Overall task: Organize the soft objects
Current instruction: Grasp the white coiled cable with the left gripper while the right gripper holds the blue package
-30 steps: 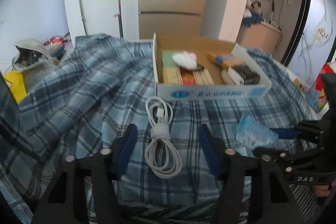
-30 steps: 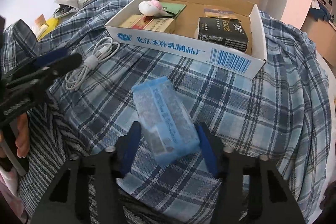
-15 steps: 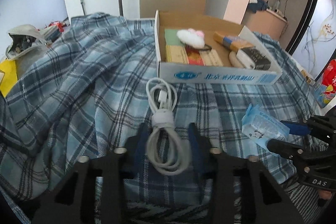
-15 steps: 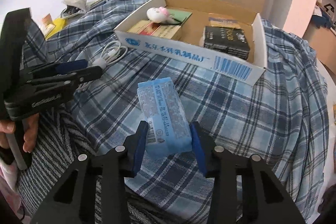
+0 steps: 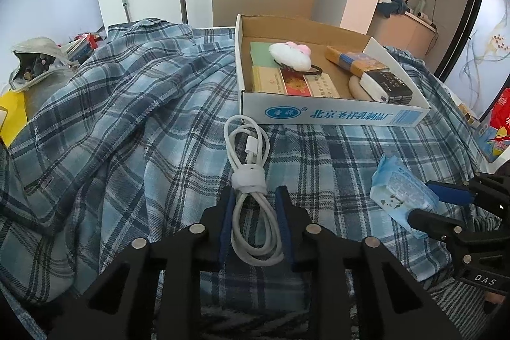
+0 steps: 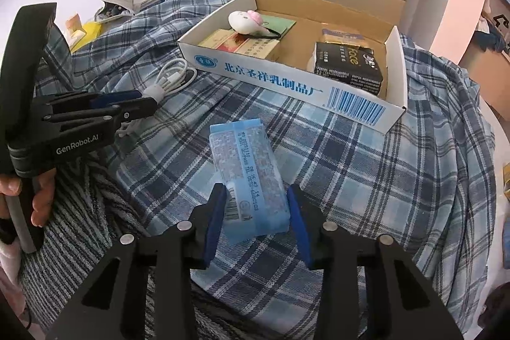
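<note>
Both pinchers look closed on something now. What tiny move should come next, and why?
Probably lift both a little. The left gripper has just been closing around the white cable, and the right gripper is shut on the blue tissue pack. Both things lie on the plaid cloth, just short of the cardboard box.

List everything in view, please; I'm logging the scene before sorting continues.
Cable: one, white, coiled on the cloth, between the left pads.
Tissue pack: one, blue, on the cloth, between the right pads.
Box: one, white cardboard, beyond both.
Plush: one, white-pink, in the box.
Black pack: one, in the box.
Plaid cloth: one, blue.
Left hand-held gripper: black, shut on cable.
Right hand-held gripper: black, shut on tissue pack.
</note>
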`<state>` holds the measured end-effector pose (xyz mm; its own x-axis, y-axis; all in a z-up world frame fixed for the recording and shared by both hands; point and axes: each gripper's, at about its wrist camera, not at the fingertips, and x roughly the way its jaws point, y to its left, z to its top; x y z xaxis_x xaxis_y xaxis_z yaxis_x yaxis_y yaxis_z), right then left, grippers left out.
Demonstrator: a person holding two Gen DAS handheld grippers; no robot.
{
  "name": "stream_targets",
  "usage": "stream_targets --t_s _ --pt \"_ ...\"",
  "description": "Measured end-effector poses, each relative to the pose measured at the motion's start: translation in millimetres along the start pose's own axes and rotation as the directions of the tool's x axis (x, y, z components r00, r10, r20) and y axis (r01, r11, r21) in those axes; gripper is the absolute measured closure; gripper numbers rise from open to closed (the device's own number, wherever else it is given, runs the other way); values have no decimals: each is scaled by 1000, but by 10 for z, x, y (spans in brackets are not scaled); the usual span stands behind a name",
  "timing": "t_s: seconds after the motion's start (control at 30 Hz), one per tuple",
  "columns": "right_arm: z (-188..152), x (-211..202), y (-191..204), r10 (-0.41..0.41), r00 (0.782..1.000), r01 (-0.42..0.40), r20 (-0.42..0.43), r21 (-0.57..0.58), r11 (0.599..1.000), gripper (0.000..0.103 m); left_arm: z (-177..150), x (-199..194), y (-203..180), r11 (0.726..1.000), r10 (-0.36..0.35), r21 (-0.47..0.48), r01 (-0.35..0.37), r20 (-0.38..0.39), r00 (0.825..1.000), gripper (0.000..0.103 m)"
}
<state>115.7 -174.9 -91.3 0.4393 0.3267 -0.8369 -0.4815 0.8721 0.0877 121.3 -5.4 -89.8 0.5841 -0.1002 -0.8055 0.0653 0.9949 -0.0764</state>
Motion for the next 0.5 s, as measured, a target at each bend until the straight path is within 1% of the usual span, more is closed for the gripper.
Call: stream_targets --t_s 0.07,0.17,0.23,0.4,0.47,0.5 --pt "-1 -33 2 0 1000 0 18 -1 1000 65 -7 -31 7 1000 -3 -1 3 15 1000 81" --pt "-8 -124 19 -1 998 1 63 -9 1000 65 -20 -115 4 1000 -6 1 6 55 998 85" --pt "-5 -188 33 -4 995 6 100 -15 1000 65 -21 -141 -23 1000 13 13 -14 69 998 85" --pt "1 -316 63 0 985 4 171 -23 1000 65 -22 -172 -37 1000 5 22 -7 79 997 85" --pt "3 -325 73 7 984 -2 176 -26 1000 65 -26 -182 -47 999 -6 32 4 75 997 85" --pt "4 -320 76 9 985 -4 173 -27 1000 65 -35 -164 -72 999 -7 49 4 59 998 85"
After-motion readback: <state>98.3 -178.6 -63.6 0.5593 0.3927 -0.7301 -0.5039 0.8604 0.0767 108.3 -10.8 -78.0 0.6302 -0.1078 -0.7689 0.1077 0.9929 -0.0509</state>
